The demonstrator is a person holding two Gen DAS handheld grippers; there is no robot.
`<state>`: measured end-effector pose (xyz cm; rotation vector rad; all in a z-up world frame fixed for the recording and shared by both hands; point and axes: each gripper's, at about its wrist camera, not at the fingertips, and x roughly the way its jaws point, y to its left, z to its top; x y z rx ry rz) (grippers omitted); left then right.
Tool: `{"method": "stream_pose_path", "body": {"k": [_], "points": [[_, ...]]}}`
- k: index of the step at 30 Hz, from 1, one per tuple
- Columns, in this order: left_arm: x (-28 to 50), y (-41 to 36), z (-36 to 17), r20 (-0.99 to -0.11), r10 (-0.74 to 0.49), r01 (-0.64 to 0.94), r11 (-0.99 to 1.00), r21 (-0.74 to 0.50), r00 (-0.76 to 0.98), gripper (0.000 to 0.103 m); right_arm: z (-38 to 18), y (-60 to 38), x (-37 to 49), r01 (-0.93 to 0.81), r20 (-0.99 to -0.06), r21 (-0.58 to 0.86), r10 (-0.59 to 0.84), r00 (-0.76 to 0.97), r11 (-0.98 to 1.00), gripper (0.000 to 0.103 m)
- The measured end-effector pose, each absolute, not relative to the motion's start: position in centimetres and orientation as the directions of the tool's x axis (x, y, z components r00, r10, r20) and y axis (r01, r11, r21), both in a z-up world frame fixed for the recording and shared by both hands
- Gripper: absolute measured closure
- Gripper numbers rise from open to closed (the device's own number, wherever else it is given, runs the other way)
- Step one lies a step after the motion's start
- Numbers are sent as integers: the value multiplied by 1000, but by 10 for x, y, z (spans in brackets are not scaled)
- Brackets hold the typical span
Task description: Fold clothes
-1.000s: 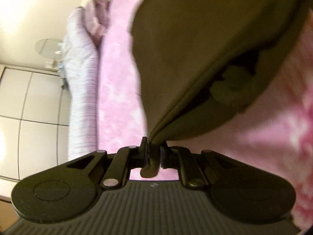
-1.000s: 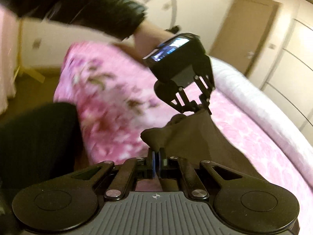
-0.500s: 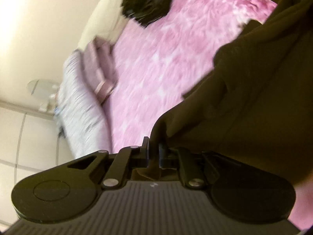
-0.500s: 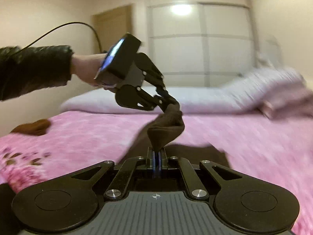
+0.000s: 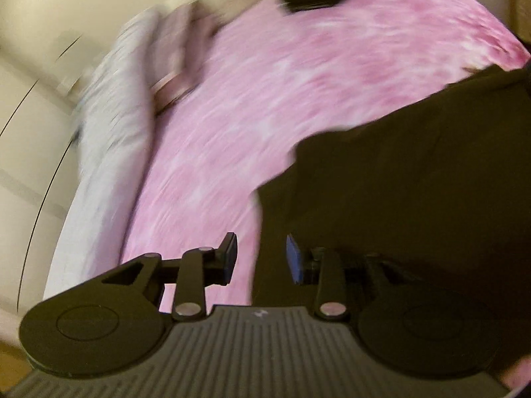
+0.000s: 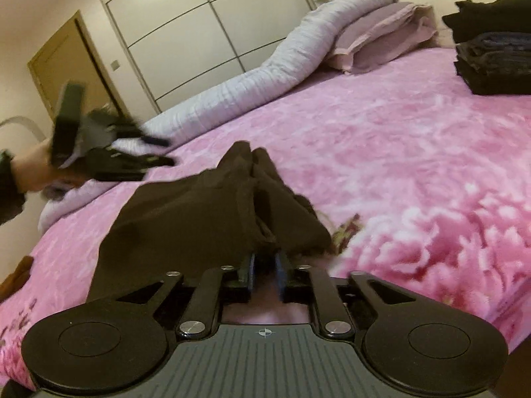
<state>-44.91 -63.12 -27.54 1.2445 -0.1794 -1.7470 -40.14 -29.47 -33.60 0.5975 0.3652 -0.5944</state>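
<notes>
Biggest thing ahead of my fingers is the bed with its pink flowery blanket, and my brown garment is lying on it right past my right fingertips, bunched into a ridge down the middle with one flap spread off to the left. Far off to the right, up by the head end, there's a stack of dark folded clothes, so I'd say some of the pile is already done. This brown one isn't: it looks like one rough fold at best, lumpy, and it wants flattening and at least another fold before it joins the stack. A rolled-up pale duvet and a pillow sit along the far edge beyond the garment.

My right gripper has just been opening: the jaws stand a little apart, the near hem of the brown cloth sits right at the tips, but I don't see the pads pinching it. My left gripper has just been opening too, jaws apart with a clear gap. The garment's edge runs between them, dark cloth under the right finger and pink blanket under the left, nothing gripped.
</notes>
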Motion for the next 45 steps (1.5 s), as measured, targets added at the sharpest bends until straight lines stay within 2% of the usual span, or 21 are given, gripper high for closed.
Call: {"method": "stream_pose_path", "body": {"k": [2,4,9,12,14,19,24,27,29,30,31,32,36,39,43,45], "points": [[-422,-623,-265,-658,-753,685,-479,550,2,73,-328,-290,-403,632,-470,424,-439,766,649,60],[-400,-610,-258,-669,-743,768,-431,474,-5,72,-320,-291,-398,627,-445,439,-450,774,644,54],[-394,-553,-260,-684,-718,849,-435,300,-126,72,-298,-307,-376,576,-423,453,-405,811,680,52],[-415,-516,-270,-683,-699,838,-490,241,-212,72,-293,-329,-345,526,-494,442,-293,819,726,51],[-430,-497,-276,-665,-704,832,-507,226,-248,72,-296,-350,-323,502,-544,448,-220,810,740,51],[-449,-480,-300,-664,-705,845,-494,205,-250,71,-309,-399,-283,437,-576,519,-77,814,735,51],[-452,-474,-318,-656,-718,831,-498,249,-234,71,-327,-438,-245,350,-568,607,82,819,714,51],[-446,-477,-318,-651,-716,847,-489,209,-253,71,-341,-451,-220,303,-572,657,193,797,690,51],[-444,-478,-317,-646,-717,855,-483,190,-262,70,-349,-458,-211,293,-553,689,219,804,663,52],[-444,-478,-316,-643,-719,857,-480,185,-264,71,-352,-461,-208,290,-539,708,228,811,644,52],[-443,-478,-315,-640,-720,860,-479,178,-268,71,-353,-464,-208,296,-531,722,225,817,626,67],[-443,-479,-313,-637,-720,862,-478,169,-274,71,-353,-466,-208,310,-534,721,212,819,620,98],[-444,-489,-301,-612,-729,875,-469,122,-305,71,-323,-473,-214,265,-486,714,185,854,649,98],[-449,-507,-303,-621,-718,880,-466,95,-313,70,-300,-477,-212,263,-482,650,119,868,713,98],[-455,-522,-317,-661,-686,883,-464,74,-305,67,-325,-486,-197,341,-586,626,135,799,701,97],[-456,-520,-315,-659,-690,887,-455,74,-299,67,-338,-490,-202,384,-620,621,129,774,683,90]]}}
